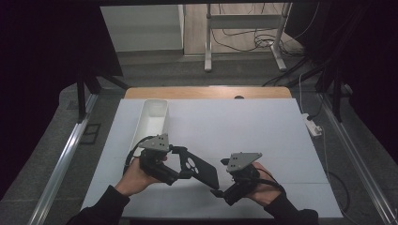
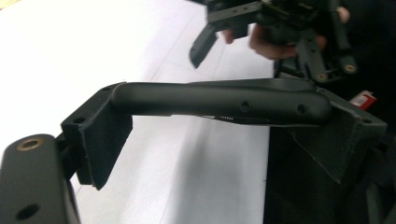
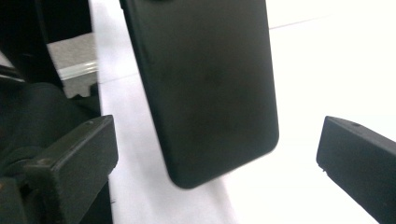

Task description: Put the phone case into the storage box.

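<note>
There is one big white sheet [image 1: 244, 136] spread over one wooden table [image 1: 206, 92]. On the sheet, at the far left, sits one long white tray [image 1: 152, 119]. It is well away from the hands.

There is one black phone case [image 1: 199, 169]. It is up off the sheet, between the two tools, close to the person. It has round holes near one end.

There are two grippers, one in each hand. The left gripper [image 1: 180, 161] pinches the phone case by its two long sides; in the left gripper view the case [image 2: 219, 100] lies across from one pad to the other, and both pads press on it. The right gripper [image 1: 219, 191] has its jaws wide apart. In the right gripper view the case [image 3: 205, 84] hangs in the gap and the pads do not touch it.

Far behind the table stands one metal frame [image 1: 244, 35] with loose cables [image 1: 244, 42] on the floor. One white power strip [image 1: 313, 125] lies to the right of the table. Nothing blocks the phone case.
</note>
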A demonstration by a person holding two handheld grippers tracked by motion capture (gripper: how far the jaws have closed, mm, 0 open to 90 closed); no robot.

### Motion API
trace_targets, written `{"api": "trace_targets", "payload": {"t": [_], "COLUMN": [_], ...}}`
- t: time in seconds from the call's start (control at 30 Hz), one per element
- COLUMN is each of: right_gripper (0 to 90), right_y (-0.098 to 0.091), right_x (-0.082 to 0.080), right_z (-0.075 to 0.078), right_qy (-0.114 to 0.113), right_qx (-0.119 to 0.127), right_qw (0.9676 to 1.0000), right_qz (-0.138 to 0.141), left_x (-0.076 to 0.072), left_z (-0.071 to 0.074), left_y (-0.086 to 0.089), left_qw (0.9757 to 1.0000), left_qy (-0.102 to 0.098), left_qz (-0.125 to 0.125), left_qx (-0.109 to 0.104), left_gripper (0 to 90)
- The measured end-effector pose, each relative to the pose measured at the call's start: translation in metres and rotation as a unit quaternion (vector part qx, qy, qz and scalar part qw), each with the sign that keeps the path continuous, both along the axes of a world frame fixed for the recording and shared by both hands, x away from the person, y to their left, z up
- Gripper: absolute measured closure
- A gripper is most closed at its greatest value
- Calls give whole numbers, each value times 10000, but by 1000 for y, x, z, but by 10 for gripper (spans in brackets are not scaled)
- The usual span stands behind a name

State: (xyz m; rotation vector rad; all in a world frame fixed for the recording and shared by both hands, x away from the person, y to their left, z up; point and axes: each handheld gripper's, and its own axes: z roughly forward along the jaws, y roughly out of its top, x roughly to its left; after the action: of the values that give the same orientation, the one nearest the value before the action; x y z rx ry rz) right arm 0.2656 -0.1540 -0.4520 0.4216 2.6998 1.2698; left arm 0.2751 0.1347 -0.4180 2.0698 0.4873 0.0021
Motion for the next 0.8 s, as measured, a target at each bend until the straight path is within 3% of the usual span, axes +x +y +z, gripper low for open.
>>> {"api": "trace_targets", "payload": {"t": [0.27, 0.4, 0.57, 0.8], "right_gripper": [6, 0, 0, 0], "right_y": [3, 4, 5, 11], "right_x": [2, 3, 3, 2], "right_z": [1, 0, -1, -1], "right_qy": [-10, 129, 107, 78], "right_qx": [-33, -27, -11, -221], "right_qw": [9996, 9989, 9983, 9969], "right_qz": [-291, -445, -571, -751], "left_x": [5, 7, 6, 7], "left_z": [4, 5, 7, 10], "left_y": [0, -1, -6, -13], "left_qw": [9985, 9975, 9960, 9946], "left_qy": [36, 80, 77, 125], "left_qz": [515, 676, 856, 1005], "left_qx": [173, 210, 259, 203], "left_gripper": [144, 143, 143, 143]}}
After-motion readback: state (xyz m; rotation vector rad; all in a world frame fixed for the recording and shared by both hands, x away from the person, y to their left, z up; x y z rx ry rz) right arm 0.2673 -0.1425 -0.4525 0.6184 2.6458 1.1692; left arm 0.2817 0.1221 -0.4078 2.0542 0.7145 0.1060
